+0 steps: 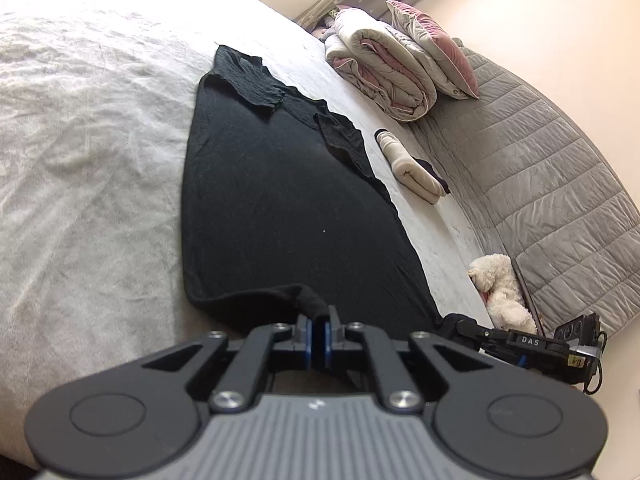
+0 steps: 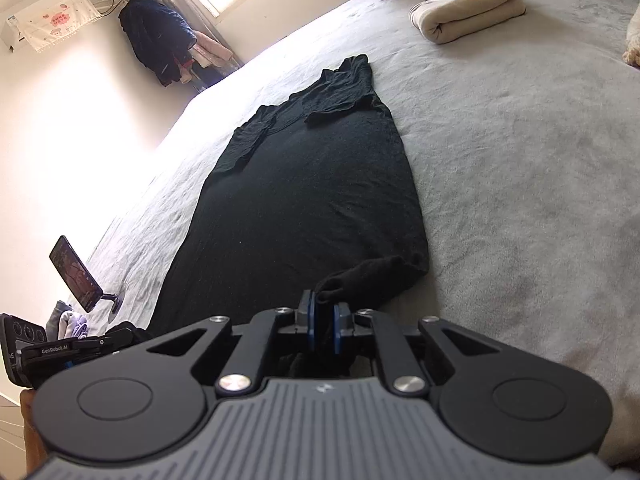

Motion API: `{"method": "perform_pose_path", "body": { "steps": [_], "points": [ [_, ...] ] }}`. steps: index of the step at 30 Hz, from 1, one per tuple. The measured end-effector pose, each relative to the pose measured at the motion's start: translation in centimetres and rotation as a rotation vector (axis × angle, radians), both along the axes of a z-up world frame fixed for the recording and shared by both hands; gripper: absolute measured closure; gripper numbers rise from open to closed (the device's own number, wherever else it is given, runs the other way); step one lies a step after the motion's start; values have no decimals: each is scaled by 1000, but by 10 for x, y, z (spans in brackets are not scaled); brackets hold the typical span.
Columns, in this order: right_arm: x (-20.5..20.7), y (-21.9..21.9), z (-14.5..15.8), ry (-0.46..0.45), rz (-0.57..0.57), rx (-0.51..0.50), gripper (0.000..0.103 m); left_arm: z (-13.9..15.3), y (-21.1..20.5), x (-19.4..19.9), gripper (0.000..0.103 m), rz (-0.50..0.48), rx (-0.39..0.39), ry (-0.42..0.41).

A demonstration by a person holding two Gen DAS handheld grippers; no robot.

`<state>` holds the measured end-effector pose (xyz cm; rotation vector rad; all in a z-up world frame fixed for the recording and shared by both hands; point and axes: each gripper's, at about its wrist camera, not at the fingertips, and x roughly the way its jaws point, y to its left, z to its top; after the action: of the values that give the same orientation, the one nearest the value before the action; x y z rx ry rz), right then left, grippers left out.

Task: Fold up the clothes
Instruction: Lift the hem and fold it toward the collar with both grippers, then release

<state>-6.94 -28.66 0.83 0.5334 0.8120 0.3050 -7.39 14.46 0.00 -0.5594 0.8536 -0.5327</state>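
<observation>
The bed [image 1: 80,140] fills most of what you see, its pale cover creased, with open room on both sides of the garment and its near edge hidden under your 2 grippers. The black dress [image 1: 280,200] lies flat and lengthwise down the middle, both short sleeves folded inward at the far end; its near hem is cut off behind the gripper bodies. Along the far side sit a folded duvet [image 1: 380,68], a rolled cream towel [image 1: 412,164] and a white plush toy [image 1: 500,292], well apart from the dress. Your left gripper [image 1: 319,322] has its fingers pinched on a bunched hem corner, and your right gripper [image 2: 325,312] likewise clamps the other hem corner.
</observation>
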Motion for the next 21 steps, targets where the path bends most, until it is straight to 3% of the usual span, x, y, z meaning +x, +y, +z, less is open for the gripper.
{"method": "perform_pose_path", "body": {
  "steps": [13, 21],
  "points": [
    [82, -4, 2, 24, -46, -34, 92, 14, 0, 84, 98, 89, 38, 23],
    [130, -7, -17, 69, -79, -75, 92, -11, 2, 134, 98, 161, 64, 105]
  ]
}}
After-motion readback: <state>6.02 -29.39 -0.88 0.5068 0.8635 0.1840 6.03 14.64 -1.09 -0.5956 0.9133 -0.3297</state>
